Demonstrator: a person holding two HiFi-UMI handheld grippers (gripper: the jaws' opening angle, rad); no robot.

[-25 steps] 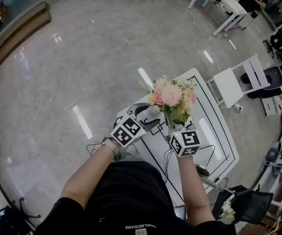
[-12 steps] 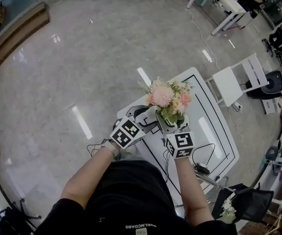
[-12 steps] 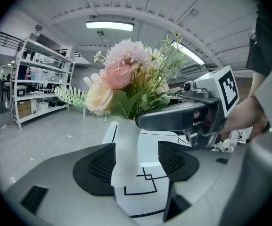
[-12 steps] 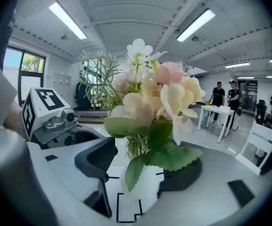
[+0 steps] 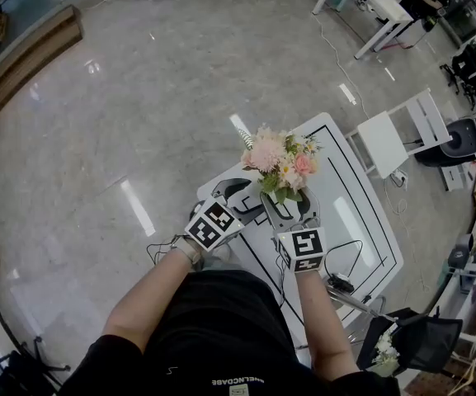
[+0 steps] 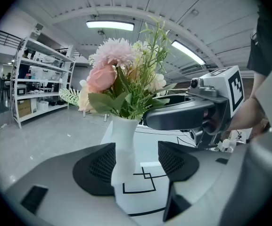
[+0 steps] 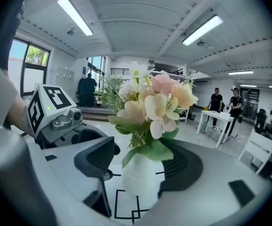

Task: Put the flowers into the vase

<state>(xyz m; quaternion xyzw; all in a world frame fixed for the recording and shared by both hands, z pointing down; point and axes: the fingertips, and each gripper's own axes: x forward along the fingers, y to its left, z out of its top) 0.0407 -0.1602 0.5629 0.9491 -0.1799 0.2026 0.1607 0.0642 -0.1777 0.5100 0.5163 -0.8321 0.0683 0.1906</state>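
The vase (image 7: 136, 180), flowers (image 7: 157, 100) seated, stands between the right gripper's (image 7: 143, 166) opening jaws and the left gripper's (image 6: 136, 163) unclosed ones, and may be toppled if clipped on withdrawal.

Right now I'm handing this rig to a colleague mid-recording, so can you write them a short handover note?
Left gripper: jaws apart around the vase, one pad right by it, no clamp.
Right gripper: jaws opening, vase between them, pads clear of it.
Flowers stand in the vase, upright on the table.
Done: flowers are in.
Left: probably just draw both grippers back without tipping the vase.
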